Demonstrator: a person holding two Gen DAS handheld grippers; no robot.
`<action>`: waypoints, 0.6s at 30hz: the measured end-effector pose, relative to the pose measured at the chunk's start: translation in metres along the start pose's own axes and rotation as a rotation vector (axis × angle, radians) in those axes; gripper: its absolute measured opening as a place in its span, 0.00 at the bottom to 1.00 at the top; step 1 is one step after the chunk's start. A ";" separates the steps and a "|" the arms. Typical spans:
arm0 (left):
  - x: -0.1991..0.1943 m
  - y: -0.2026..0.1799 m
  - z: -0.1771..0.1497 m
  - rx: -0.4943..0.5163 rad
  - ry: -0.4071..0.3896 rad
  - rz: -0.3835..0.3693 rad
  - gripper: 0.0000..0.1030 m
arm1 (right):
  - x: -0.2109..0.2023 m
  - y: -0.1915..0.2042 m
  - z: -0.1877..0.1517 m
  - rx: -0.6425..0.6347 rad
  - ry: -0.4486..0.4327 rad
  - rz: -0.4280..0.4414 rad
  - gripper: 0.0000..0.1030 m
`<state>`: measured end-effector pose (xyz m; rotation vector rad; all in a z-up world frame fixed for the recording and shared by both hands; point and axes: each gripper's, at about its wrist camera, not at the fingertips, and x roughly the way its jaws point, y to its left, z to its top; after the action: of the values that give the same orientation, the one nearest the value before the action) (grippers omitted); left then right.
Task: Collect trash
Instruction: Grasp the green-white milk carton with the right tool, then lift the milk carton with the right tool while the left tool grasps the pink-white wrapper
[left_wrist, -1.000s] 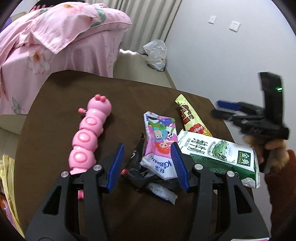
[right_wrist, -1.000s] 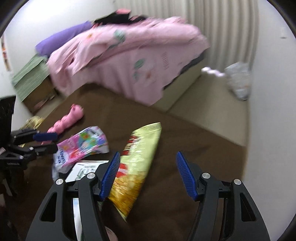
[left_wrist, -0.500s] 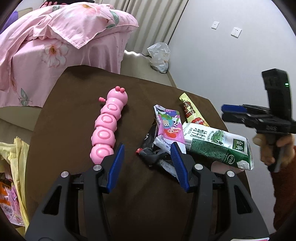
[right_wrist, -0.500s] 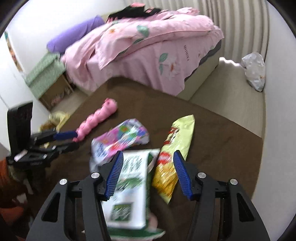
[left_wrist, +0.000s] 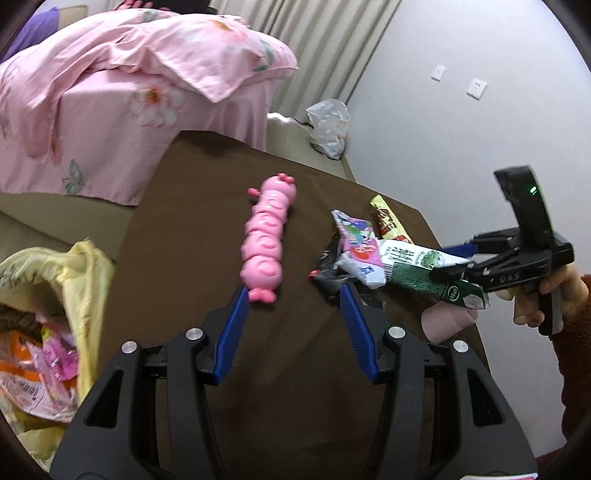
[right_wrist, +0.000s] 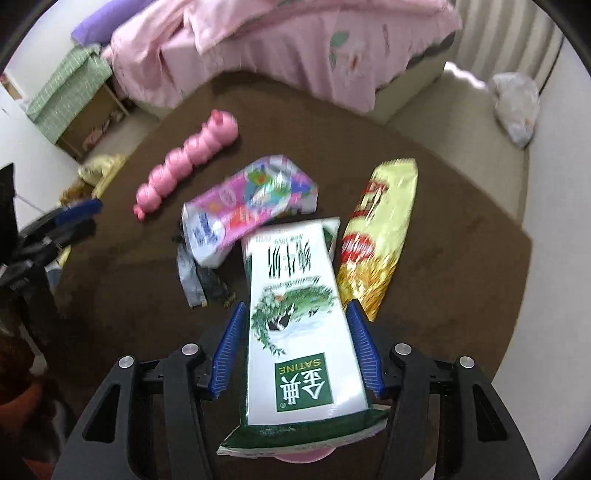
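Observation:
A green-and-white milk carton (right_wrist: 299, 369) lies on the brown table (left_wrist: 184, 240), its near end propped on a pink cup (left_wrist: 443, 325). My right gripper (right_wrist: 295, 306) points steeply down and straddles the carton. Its blue pads sit close beside the carton's long sides and I see no squeeze. Beside the carton (left_wrist: 417, 269) lie a pink tissue pack (right_wrist: 251, 199), a yellow snack bag (right_wrist: 380, 236) and dark crumpled wrappers (right_wrist: 199, 277). My left gripper (left_wrist: 293, 295) hangs open and empty over the table, near the tail of a pink caterpillar toy (left_wrist: 267, 236).
A yellow trash bag (left_wrist: 44, 314) with wrappers inside gapes at the table's left edge. A bed with a pink quilt (left_wrist: 110, 110) stands behind the table. A white plastic bag (left_wrist: 328, 125) lies on the floor by the wall. A hand in a red sleeve (left_wrist: 569, 295) holds the right gripper.
My left gripper drew back from the pile, and the yellow trash bag came into view. My right gripper tipped downward and moved over the carton, which now sits between its jaws.

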<state>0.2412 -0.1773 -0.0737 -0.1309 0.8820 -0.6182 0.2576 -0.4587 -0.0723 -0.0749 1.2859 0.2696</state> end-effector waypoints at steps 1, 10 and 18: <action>-0.003 0.005 -0.002 -0.008 -0.004 0.003 0.48 | 0.006 0.003 0.000 -0.013 0.029 -0.013 0.52; -0.025 0.036 -0.011 -0.074 -0.027 0.015 0.48 | -0.039 0.045 -0.012 -0.022 -0.171 0.018 0.47; -0.041 0.049 -0.021 -0.105 -0.036 0.016 0.48 | -0.058 0.104 -0.069 0.001 -0.352 0.089 0.47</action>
<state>0.2283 -0.1115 -0.0769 -0.2288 0.8799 -0.5531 0.1526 -0.3812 -0.0263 0.0303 0.9407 0.3419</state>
